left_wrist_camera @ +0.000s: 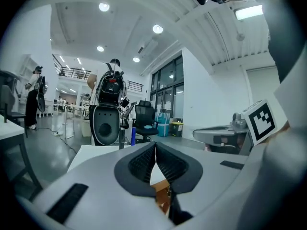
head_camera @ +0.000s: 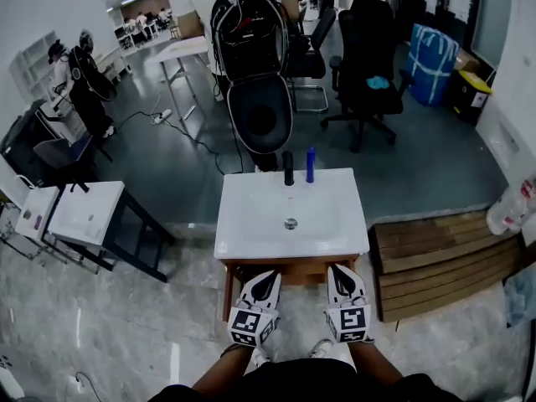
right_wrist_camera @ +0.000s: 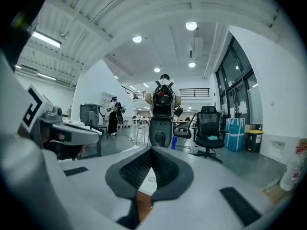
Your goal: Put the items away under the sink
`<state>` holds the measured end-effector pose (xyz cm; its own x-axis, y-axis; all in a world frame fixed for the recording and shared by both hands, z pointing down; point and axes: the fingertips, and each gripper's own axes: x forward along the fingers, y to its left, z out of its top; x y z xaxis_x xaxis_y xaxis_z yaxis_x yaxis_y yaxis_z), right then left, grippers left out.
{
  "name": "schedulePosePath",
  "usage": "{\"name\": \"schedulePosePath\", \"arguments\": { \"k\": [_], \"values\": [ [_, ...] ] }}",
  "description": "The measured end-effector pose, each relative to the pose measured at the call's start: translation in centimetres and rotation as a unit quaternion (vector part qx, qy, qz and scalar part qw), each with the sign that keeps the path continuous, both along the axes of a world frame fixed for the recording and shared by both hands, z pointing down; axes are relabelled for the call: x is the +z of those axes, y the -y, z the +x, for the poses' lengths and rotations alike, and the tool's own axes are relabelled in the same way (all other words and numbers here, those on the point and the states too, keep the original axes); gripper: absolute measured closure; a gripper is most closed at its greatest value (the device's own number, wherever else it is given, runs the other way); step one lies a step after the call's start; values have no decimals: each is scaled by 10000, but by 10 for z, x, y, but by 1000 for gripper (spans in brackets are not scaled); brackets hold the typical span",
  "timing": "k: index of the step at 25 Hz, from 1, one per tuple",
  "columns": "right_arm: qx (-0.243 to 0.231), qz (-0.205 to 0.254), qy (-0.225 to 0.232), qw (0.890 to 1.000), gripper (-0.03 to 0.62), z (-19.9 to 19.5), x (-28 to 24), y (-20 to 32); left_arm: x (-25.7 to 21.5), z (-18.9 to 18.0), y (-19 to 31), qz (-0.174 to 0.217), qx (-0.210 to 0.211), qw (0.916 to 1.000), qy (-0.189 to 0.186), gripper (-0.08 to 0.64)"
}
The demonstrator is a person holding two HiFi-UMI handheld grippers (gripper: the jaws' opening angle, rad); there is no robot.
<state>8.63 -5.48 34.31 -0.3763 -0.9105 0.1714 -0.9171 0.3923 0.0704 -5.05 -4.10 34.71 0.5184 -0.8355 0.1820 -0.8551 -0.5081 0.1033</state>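
Note:
A white sink (head_camera: 251, 224) sits on a wooden cabinet (head_camera: 293, 268) in front of me. At its far rim stand a black bottle (head_camera: 288, 167) and a blue bottle (head_camera: 310, 164). My left gripper (head_camera: 266, 279) and right gripper (head_camera: 340, 276) hover side by side over the sink's near edge, both shut with nothing between the jaws. In the left gripper view the left gripper (left_wrist_camera: 155, 147) points level over the sink (left_wrist_camera: 91, 153) toward the blue bottle (left_wrist_camera: 133, 136). In the right gripper view the right gripper (right_wrist_camera: 151, 152) has its jaws touching; the blue bottle (right_wrist_camera: 173, 142) shows beyond.
A wooden pallet (head_camera: 444, 258) lies right of the sink, with a white jug (head_camera: 511, 208) past it. A second small sink unit (head_camera: 84, 216) stands at left. Behind the sink are a black-and-white machine (head_camera: 255, 65) and office chairs (head_camera: 368, 57).

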Motion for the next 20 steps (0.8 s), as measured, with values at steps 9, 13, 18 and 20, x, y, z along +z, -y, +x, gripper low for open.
{"name": "schedulePosePath", "arguments": {
  "k": [9, 13, 18, 20],
  "values": [
    [-62, 143, -63, 9999, 574, 3, -10, 4, -22, 0, 10, 296, -58, 9995, -23, 538],
    [-58, 199, -16, 9998, 574, 3, -15, 4, -27, 3, 9, 355, -10, 9994, 19, 538],
    [-92, 197, 74, 9997, 574, 11, -16, 2, -29, 14, 13, 395, -16, 9992, 101, 538],
    [-110, 167, 67, 9998, 574, 18, -12, 0, -28, 20, 14, 400, -45, 9991, 126, 538]
  ]
}}
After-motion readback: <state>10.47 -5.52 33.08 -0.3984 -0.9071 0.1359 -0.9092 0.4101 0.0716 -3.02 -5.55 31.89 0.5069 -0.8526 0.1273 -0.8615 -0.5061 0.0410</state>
